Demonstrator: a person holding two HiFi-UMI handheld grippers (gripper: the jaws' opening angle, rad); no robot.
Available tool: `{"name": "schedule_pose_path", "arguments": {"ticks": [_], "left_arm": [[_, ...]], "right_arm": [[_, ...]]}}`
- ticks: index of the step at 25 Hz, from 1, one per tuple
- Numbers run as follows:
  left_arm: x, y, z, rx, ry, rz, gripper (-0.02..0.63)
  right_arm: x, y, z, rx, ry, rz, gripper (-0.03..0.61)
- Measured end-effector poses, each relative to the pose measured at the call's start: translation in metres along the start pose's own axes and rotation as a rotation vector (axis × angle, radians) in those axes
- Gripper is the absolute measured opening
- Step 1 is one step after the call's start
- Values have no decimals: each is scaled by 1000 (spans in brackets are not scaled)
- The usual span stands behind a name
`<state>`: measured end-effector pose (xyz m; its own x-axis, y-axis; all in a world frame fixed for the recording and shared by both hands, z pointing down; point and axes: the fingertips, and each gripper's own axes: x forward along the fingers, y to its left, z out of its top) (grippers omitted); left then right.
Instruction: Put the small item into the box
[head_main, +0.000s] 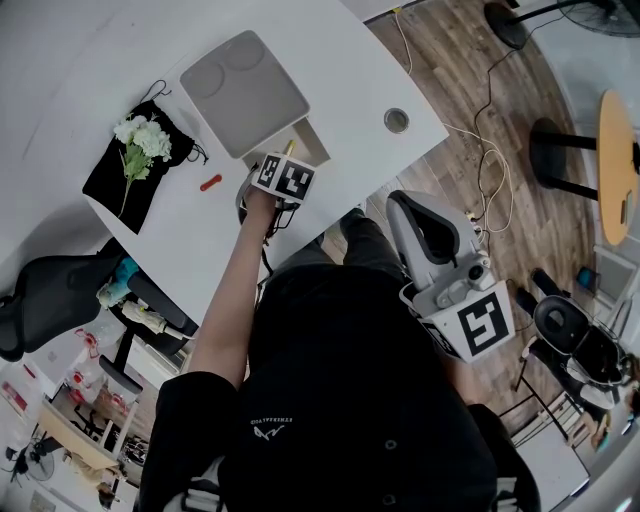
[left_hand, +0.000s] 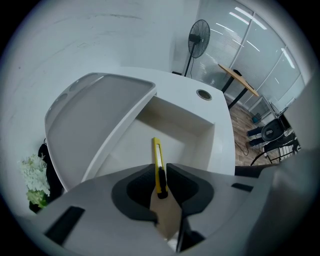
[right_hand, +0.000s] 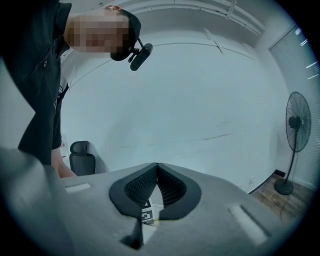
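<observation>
My left gripper (left_hand: 160, 169) is shut on a yellow utility knife (left_hand: 157, 157), which points forward over the open white box (left_hand: 200, 131). The knife's tip hangs above the box's inside, and I cannot tell whether it touches the floor of the box. In the head view the left gripper (head_main: 284, 172) is at the near edge of the box (head_main: 312, 135), with the knife (head_main: 290, 148) just showing. The grey lid (head_main: 243, 90) stands open behind. My right gripper (head_main: 418, 218) is off the table beside the person's body; its jaws (right_hand: 157, 169) are shut on nothing.
A black pouch (head_main: 128, 172) with white flowers (head_main: 143, 138) lies at the table's left. A small red item (head_main: 210, 182) lies between the pouch and the box. A round cable hole (head_main: 397, 120) is at the right of the table. An office chair (head_main: 50, 290) and cables (head_main: 490, 170) are on the floor.
</observation>
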<state>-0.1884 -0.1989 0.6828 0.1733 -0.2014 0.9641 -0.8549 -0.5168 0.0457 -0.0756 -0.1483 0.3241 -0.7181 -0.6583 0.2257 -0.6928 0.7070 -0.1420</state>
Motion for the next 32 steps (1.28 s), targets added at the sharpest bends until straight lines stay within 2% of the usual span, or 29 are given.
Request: {"name": "schedule_pose_path", "arguments": {"ticks": [5, 8, 11, 15, 17, 21, 26, 32], "left_arm": [[-2, 2, -5, -2, 17, 7, 67], [0, 1, 0, 2, -8, 1, 67], [-2, 4, -1, 9, -22, 28, 31], [-8, 5, -1, 8, -36, 48, 20], [-16, 9, 3, -14, -72, 48, 14], [-40, 16, 11, -120, -175, 23, 6], [-73, 9, 13, -156, -285, 42, 5], [-103, -10, 17, -203, -346, 52, 5]], "right_arm": [[1, 2, 2, 12, -18, 5, 2], [4, 5, 8, 30, -40, 14, 2], [-1, 2, 3, 8, -21, 4, 2], [-7, -2, 3, 6, -20, 1, 2], [-8, -4, 0, 0, -13, 3, 2], [-10, -7, -1, 1, -17, 15, 2], [-18, -16, -3, 11, -17, 26, 2], [-26, -35, -1, 5, -10, 61, 2]]}}
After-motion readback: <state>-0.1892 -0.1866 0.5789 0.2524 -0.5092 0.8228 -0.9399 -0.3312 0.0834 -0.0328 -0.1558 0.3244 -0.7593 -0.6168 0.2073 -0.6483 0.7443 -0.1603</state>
